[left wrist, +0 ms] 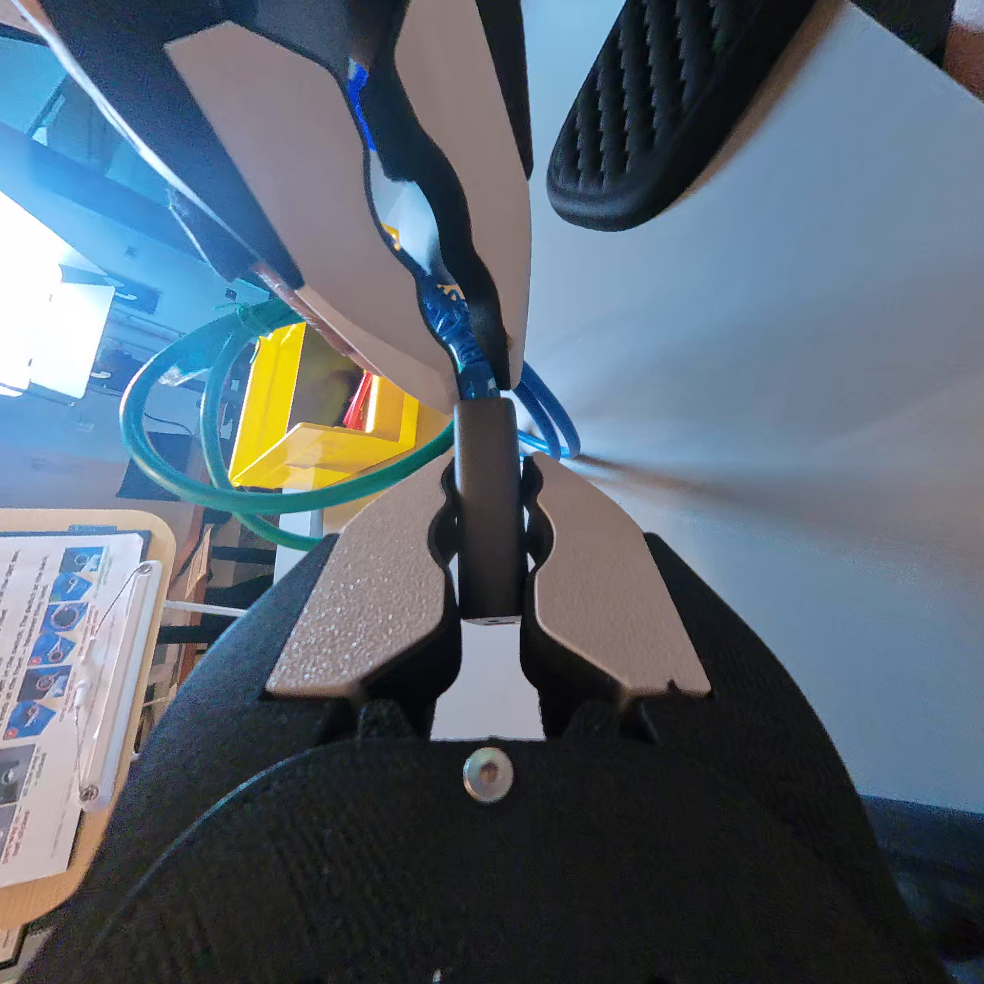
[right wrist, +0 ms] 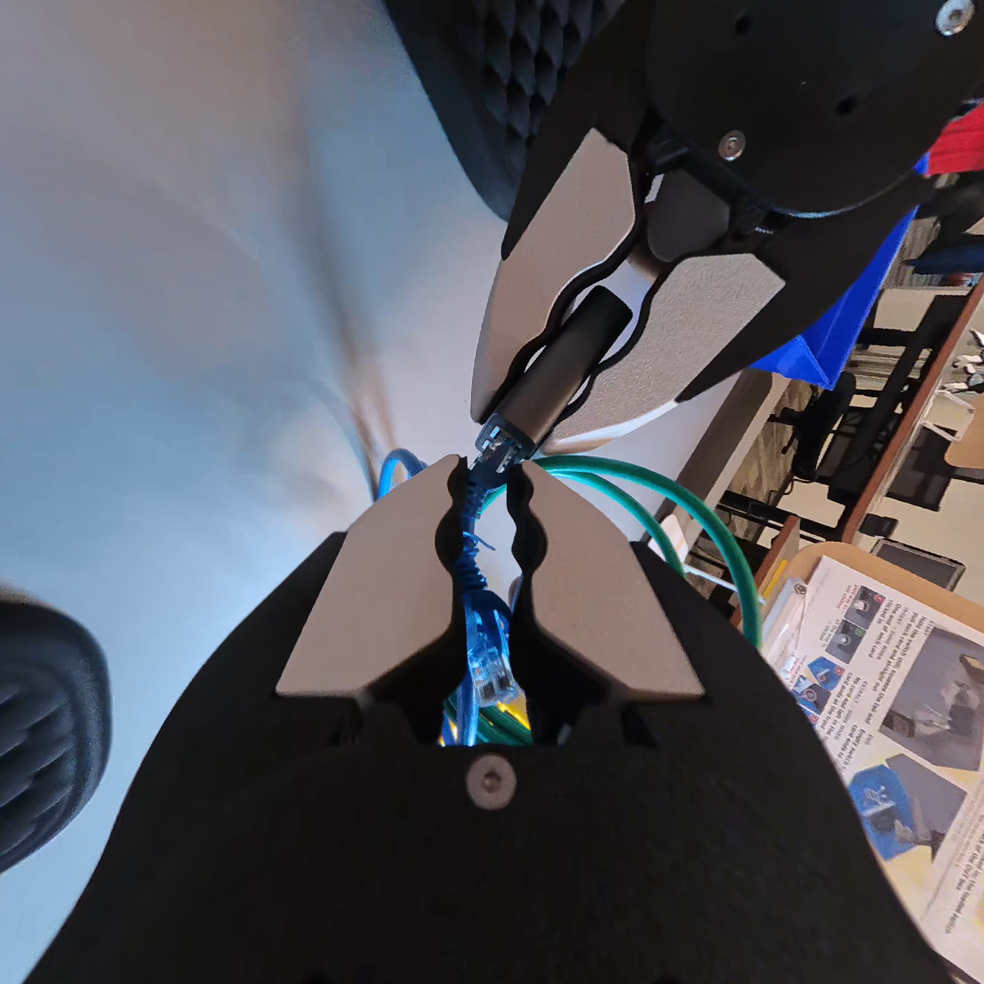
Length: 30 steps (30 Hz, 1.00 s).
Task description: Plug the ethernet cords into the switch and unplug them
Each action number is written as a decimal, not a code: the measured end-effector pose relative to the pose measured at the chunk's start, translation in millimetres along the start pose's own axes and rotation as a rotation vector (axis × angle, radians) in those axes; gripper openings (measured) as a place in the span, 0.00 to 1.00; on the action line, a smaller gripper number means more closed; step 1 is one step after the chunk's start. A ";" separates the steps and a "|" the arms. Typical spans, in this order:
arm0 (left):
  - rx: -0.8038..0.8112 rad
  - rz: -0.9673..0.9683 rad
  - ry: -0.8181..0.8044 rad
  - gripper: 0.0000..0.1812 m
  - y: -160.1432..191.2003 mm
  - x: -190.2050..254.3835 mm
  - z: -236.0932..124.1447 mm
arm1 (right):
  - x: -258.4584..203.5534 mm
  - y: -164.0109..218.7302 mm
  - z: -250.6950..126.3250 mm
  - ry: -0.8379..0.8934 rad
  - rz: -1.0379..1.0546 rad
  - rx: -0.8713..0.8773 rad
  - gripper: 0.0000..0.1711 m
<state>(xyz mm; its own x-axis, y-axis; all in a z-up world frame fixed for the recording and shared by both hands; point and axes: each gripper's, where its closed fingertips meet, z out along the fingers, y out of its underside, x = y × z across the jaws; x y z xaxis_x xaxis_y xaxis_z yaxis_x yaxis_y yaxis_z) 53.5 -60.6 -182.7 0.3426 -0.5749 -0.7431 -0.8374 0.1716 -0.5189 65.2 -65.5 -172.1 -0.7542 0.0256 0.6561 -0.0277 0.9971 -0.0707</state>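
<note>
A pale grey table [left wrist: 745, 372] fills most of both wrist views, its surface smeared by the wide lens. Beyond its edge sits a yellow bin [left wrist: 319, 426], and lower down a sheet of printed instructions with small photos [left wrist: 53, 692] lies on a light wooden surface.

My left gripper [left wrist: 487, 474] is closed on the switch [left wrist: 487, 511], a slim dark block. Its two grey fingers with wavy black pads press it from either side, and the block's far end pokes out past the fingertips. In the right wrist view the switch [right wrist: 564, 362] slants down from upper right.

My right gripper [right wrist: 487, 466] faces it from the opposite side, tips nearly meeting those of my left. Its fingers stand narrowly apart with the blue ethernet cord [right wrist: 474, 532] running up the gap between them; the ribbed boot lies against one pad, but I cannot tell whether both pads are pinching it. The cord's clear plug [right wrist: 495, 442] sits at the mouth of the switch, partly inside.

A green ethernet cord [right wrist: 692, 511] loops out to the side from behind the switch. A second clear blue plug [right wrist: 487, 665] hangs loose near the base of my right gripper
</note>
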 end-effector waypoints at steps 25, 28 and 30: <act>-0.201 -0.120 -0.319 0.12 65.5 -61.4 -48.3 | 60.1 185.2 -119.8 0.477 0.592 -0.186 0.08; -0.215 -0.111 -0.314 0.12 68.8 -58.3 -44.4 | 56.3 238.3 -105.5 0.550 0.581 -0.370 0.08; -0.217 -0.116 -0.301 0.12 71.8 -54.4 -40.8 | 31.9 263.3 -73.4 0.480 0.605 -0.430 0.08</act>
<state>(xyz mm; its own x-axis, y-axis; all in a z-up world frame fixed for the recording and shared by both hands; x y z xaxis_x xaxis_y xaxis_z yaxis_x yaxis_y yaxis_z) -42.7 -49.7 -162.3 0.5227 -0.3146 -0.7924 -0.8455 -0.0722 -0.5291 81.9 203.1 -114.6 -0.2002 0.4880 0.8496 0.6090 0.7412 -0.2823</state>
